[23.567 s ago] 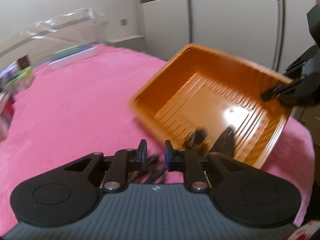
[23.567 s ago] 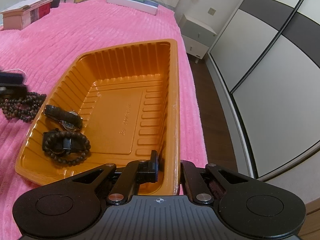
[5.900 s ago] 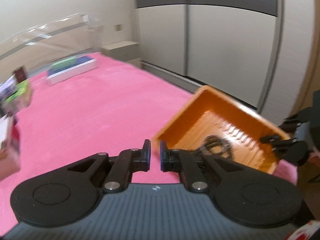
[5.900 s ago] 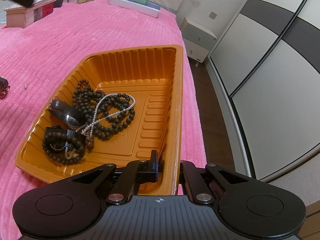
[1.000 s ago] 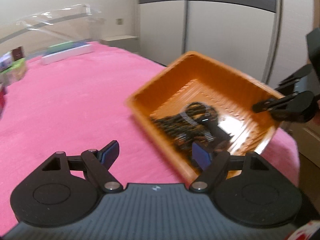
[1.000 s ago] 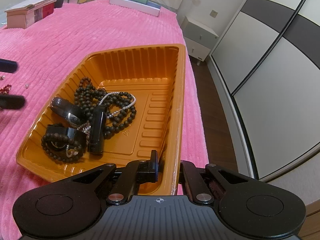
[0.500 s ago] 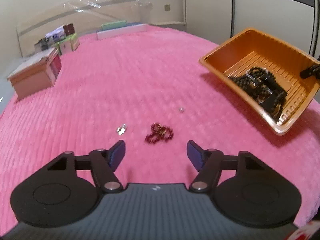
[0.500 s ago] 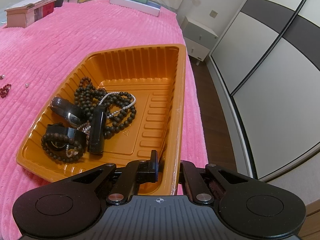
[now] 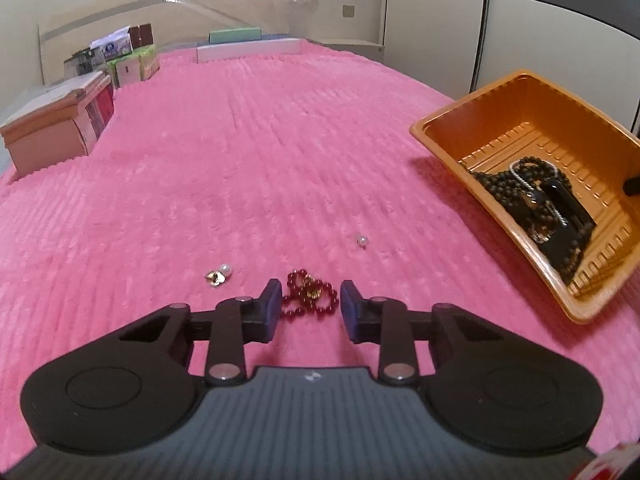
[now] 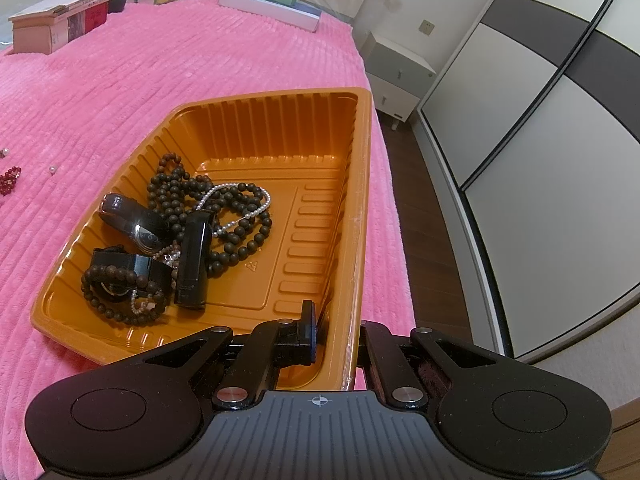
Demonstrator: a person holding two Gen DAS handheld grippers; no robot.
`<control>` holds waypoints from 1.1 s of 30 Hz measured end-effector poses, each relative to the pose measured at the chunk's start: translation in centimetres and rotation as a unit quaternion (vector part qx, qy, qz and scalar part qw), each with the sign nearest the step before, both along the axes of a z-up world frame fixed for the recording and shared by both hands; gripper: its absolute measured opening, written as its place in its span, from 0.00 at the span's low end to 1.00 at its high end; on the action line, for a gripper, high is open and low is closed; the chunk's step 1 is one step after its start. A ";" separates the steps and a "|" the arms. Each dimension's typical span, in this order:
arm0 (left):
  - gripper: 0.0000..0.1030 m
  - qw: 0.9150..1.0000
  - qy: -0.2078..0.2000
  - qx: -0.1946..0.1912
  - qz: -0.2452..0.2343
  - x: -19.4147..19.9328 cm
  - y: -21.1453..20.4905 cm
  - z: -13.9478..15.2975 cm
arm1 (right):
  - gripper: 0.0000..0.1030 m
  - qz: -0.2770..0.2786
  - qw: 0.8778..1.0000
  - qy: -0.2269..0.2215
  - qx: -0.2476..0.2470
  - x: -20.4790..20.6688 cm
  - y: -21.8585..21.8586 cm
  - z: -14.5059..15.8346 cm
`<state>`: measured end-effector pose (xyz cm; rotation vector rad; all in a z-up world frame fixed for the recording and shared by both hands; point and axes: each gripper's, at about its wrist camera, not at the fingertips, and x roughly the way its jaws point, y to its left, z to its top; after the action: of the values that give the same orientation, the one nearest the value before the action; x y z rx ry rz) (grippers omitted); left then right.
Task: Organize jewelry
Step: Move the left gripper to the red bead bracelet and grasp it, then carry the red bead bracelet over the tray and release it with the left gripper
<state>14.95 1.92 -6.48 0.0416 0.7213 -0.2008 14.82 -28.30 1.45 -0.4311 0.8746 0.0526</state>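
Note:
A red bead bracelet (image 9: pixel 309 294) lies on the pink bedspread, between the fingers of my open left gripper (image 9: pixel 309 312). A gold earring with a pearl (image 9: pixel 219 276) lies to its left and a single pearl (image 9: pixel 361 240) farther ahead. The orange tray (image 9: pixel 516 92) stands at the right, tilted, with dark bead necklaces (image 10: pixel 224 204), a silver chain, watches (image 10: pixel 136 224) and a black case (image 10: pixel 194 256) inside. My right gripper (image 10: pixel 336 332) is shut on the tray's near rim (image 10: pixel 352 320). The red bracelet (image 10: pixel 9 180) shows at the left edge of the right wrist view.
Boxes (image 9: pixel 60 120) stand along the left of the bed, and a flat white and green box (image 9: pixel 248 46) at its far end. A wardrobe (image 10: pixel 540 120) and a nightstand (image 10: pixel 394 60) stand beyond the bed's right edge.
My left gripper has left the tray, swung to the bedspread, and come down around the red bracelet with its fingers narrower. The black case now lies in the tray. My right gripper holds still.

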 end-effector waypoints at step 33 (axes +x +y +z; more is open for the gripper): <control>0.04 1.000 0.002 -0.022 0.016 -1.3 2.4 3.7 | 0.05 -0.002 1.000 0.000 -0.002 0.3 -0.1 -0.3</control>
<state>13.68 4.36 -2.80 -0.0125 0.7210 -0.1861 15.15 -28.39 1.17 -0.4330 0.8765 0.0466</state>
